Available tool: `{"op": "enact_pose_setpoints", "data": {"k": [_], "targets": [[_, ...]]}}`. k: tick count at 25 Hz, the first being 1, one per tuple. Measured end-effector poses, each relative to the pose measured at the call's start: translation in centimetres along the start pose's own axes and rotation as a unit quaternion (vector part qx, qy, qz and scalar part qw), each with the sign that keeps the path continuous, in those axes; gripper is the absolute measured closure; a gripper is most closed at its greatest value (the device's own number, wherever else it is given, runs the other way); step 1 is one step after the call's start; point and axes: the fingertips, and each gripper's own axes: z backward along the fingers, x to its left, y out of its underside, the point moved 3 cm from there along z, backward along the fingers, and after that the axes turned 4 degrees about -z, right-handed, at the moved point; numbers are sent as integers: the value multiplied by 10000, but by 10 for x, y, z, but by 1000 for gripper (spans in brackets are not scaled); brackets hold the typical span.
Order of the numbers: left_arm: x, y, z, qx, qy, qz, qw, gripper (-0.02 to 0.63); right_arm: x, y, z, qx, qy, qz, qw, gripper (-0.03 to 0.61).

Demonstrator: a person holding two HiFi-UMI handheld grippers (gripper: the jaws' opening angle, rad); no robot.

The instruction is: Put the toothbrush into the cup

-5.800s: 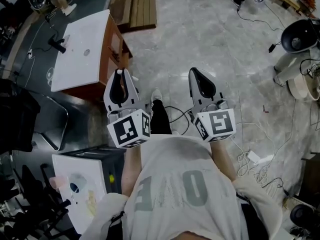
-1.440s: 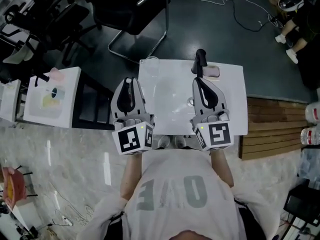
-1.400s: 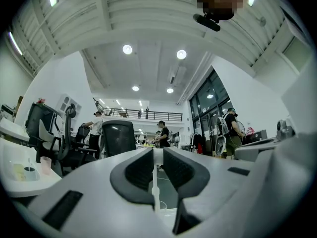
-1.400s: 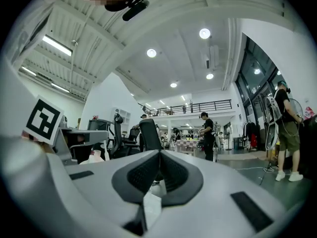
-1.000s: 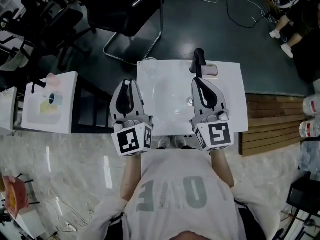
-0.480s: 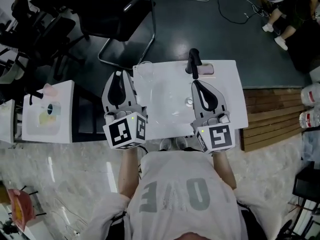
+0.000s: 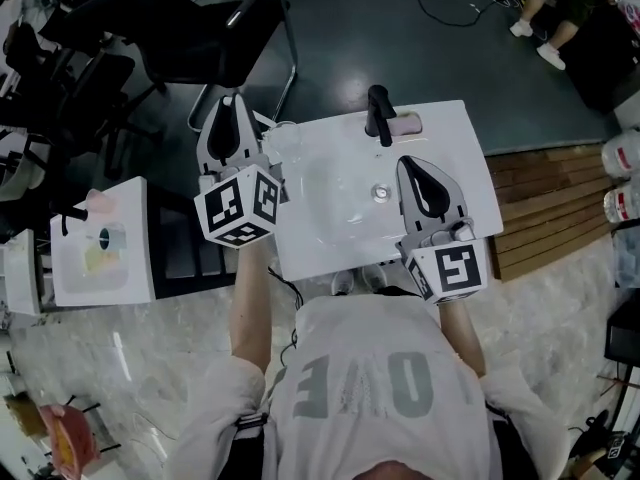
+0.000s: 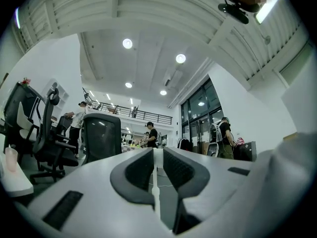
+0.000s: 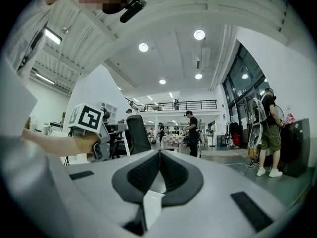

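Note:
A clear cup stands at the far left corner of the white washbasin top. A pale pink oblong thing lies beside the black tap; I cannot tell whether it is the toothbrush. My left gripper is raised just left of the cup, shut and holding nothing. My right gripper hovers over the basin near the drain, also shut and empty. Both gripper views point out into the room: the left gripper and the right gripper show neither cup nor toothbrush.
A black office chair stands beyond the washbasin. A small white table with a few items sits to the left. Wooden planks lie on the floor to the right. People stand far off in the room.
My left gripper has lifted and swung forward and left, up beside the cup. The right gripper has stayed over the basin. The head camera has come closer to the washbasin.

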Motion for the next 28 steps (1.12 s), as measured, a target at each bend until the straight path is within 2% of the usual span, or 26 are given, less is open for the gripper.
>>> {"op": "enact_pose_setpoints", "data": {"k": [6,15,22,28], "targets": [[-1,47,-31,543,284,-10,9981,538,-10,7,12,115,328,-5,9994,548],[7,104,-46,1168,274,41,9928,538,-15,18,25,286,661,-47,9974,548],[-2,157,-34,1899,429,199,9807,538,-17,20,31,352,795,-74,9962,548],[-4,172,-26,2075,429,96,9772,538,-16,21,33,420,833,-57,9956,548]]}}
